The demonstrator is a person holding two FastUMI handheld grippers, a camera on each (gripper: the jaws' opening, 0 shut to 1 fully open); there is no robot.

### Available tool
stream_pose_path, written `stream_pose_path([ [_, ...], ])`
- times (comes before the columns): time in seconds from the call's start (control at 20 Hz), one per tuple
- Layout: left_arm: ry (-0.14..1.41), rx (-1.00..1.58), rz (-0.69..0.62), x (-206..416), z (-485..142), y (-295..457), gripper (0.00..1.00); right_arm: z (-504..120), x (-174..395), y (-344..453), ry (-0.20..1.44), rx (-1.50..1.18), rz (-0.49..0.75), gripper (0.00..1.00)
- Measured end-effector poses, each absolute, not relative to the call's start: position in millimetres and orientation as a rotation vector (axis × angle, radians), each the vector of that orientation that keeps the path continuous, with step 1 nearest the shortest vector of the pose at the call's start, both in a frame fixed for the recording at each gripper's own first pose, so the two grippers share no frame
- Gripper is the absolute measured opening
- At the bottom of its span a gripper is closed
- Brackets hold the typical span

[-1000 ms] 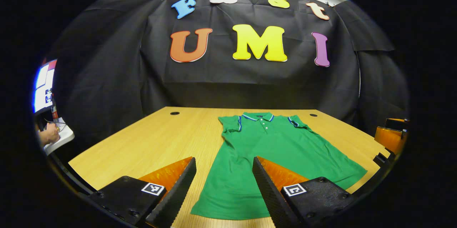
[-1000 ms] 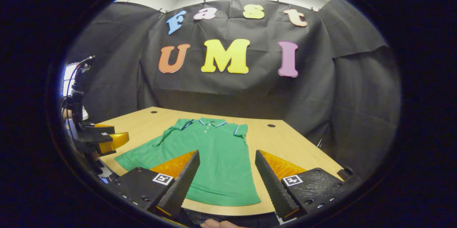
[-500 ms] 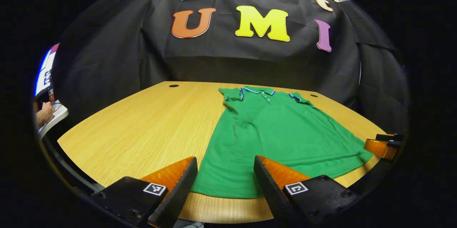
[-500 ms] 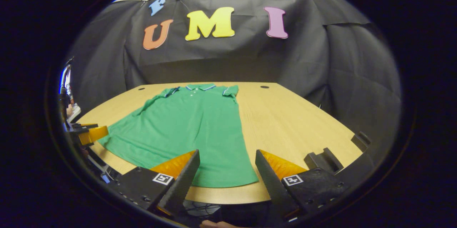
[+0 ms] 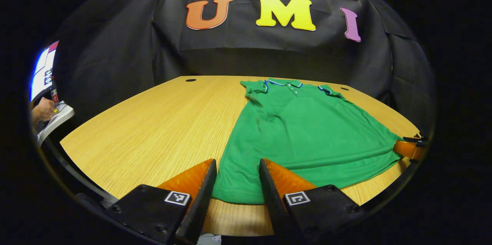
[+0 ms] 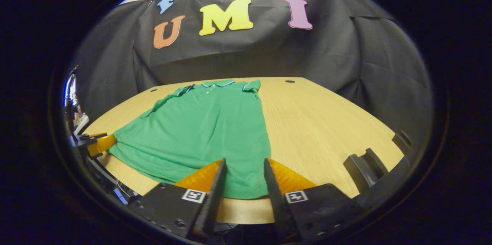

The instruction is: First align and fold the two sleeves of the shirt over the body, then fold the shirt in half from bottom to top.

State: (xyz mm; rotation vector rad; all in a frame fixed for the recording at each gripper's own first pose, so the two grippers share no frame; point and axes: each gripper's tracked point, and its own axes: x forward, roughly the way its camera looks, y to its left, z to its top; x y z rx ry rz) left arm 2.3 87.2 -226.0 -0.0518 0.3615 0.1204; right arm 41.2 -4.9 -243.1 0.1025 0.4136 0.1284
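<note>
The wooden surface (image 5: pixel 153 122) carries the green shirt (image 5: pixel 303 137), which lies flat with its collar (image 5: pixel 283 82) at the far side near the black wall and its hem at the near edge. The two short sleeves (image 6: pixel 251 85) rest beside the body of the shirt. The left claw (image 5: pixel 237 181) is spread, its fingers standing on both sides of the shirt's near left hem corner. The right claw (image 6: pixel 244 177) is also spread around the near right hem corner.
</note>
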Motion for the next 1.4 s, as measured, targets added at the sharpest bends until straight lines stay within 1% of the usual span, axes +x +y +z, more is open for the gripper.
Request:
stream_pose_path([
  [0.05, 0.355, -0.063, 0.14, 4, -226, 90, 0.55, -244, 41, -1, 0.42, 0.112, 0.142, 0.35],
  [0.1, 0.349, -0.083, 0.147, 6, -226, 92, 0.4, -244, 44, 3, 0.412, 0.102, 0.162, 0.14],
  [0.15, 0.347, -0.095, 0.142, 9, -225, 89, 0.22, -241, 43, 1, 0.421, 0.092, 0.17, 0.11],
  [0.2, 0.346, -0.093, 0.138, 12, -225, 88, 0.18, -239, 45, 1, 0.418, 0.093, 0.176, 0.05],
  [0.25, 0.351, -0.088, 0.125, 14, -225, 85, 0.13, -241, 44, 2, 0.421, 0.09, 0.182, 0.05],
  [0.3, 0.355, -0.082, 0.107, 16, -224, 81, 0.11, -239, 44, 2, 0.417, 0.094, 0.186, 0.02],
  [0.4, 0.357, -0.116, 0.075, 17, -221, 75, 0.07, -234, 43, 1, 0.409, 0.081, 0.189, 0.02],
  [0.45, 0.351, -0.129, 0.07, 18, -217, 74, 0.07, -229, 43, -1, 0.398, 0.07, 0.188, 0.05],
  [0.65, 0.305, -0.114, 0.06, 27, -193, 72, 0.06, -197, 49, -2, 0.343, 0.073, 0.209, 0.01],
  [0.85, 0.258, -0.094, 0.053, 40, -164, 72, 0.06, -165, 66, -4, 0.288, 0.071, 0.212, 0.02],
  [1.1, 0.187, -0.066, 0.038, 76, -115, 70, 0.06, -124, 106, -5, 0.225, 0.068, 0.215, 0.02],
  [1.35, 0.103, 0.008, 0.034, 139, -67, 71, 0.06, -67, 174, 2, 0.119, 0.092, 0.202, 0.01],
  [1.4, 0.09, 0.02, 0.035, 155, -61, 72, 0.06, -59, 191, 4, 0.112, 0.111, 0.2, 0.0],
])
